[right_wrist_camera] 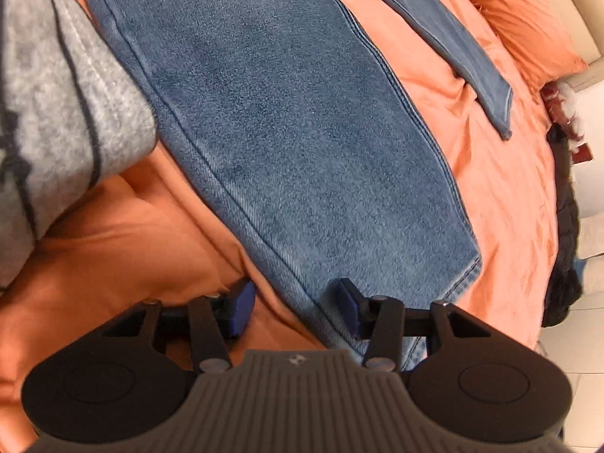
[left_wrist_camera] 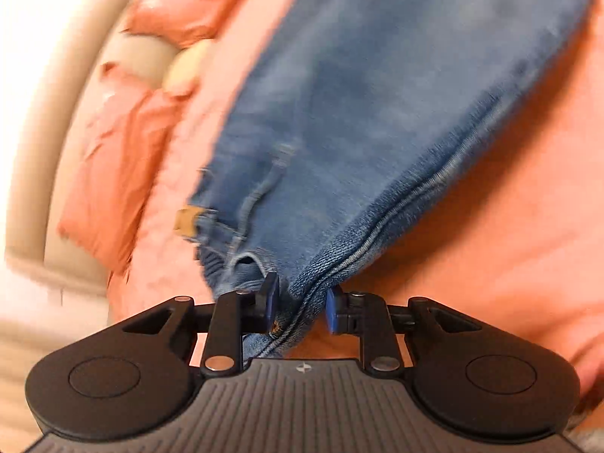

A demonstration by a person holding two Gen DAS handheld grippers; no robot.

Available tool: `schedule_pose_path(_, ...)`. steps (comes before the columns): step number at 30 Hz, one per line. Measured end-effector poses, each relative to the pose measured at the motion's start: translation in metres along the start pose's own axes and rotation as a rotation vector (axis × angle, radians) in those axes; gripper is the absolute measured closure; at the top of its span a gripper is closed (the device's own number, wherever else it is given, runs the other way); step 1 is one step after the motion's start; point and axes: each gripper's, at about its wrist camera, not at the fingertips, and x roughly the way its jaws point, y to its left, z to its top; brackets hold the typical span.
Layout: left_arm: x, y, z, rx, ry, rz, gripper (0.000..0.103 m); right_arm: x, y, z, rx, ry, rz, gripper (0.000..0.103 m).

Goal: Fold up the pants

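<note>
Clearly, in the left wrist view, the left tongs have the jeans pinched between their blue pads, closed down on a thick seamed edge near the waistband, where a belt loop and a tan label show. The cloth runs away from the grip across the orange bedspread, and the picture is smeared, which suggests the hand is in motion. Taking the seam at the waist looks sensible: it is the stiffest part, so the denim should follow the pull without slipping. An orange pillow lies toward the head of the bed, by a beige headboard, well apart from the grip.

Next, in the right wrist view, the right tongs stand wide open and hold nothing. One pad rests over the bedspread just beside the trouser leg; the other sits on or just above the denim near the hem, so the side seam lies between them. That straddle reads as lining up for a pinch at the leg's end, which would let both ends be carried together for a fold. The second leg lies apart, farther up the bed, not yet stacked on the first. A grey knitted garment lies at the left edge, touching the jeans' side
</note>
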Motion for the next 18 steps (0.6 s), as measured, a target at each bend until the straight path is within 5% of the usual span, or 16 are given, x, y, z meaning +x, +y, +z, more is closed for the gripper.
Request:
schedule_pose_path(6, -0.013, 0.021, 0.018, -0.117, -0.022, 0.027, 0.077, -0.02, -0.004, -0.001, 0.117, -0.048, -0.057, 0.098)
schedule_pose_path(12, -0.024, 0.043, 0.023, -0.223, -0.028, 0.027, 0.078, -0.083, -0.053, 0.014, 0.344, -0.193, -0.229, 0.102)
schedule_pose_path(18, -0.027, 0.091, 0.037, -0.319, -0.039, 0.028, 0.078, -0.105, -0.105, 0.076, 0.328, -0.224, -0.445, 0.103)
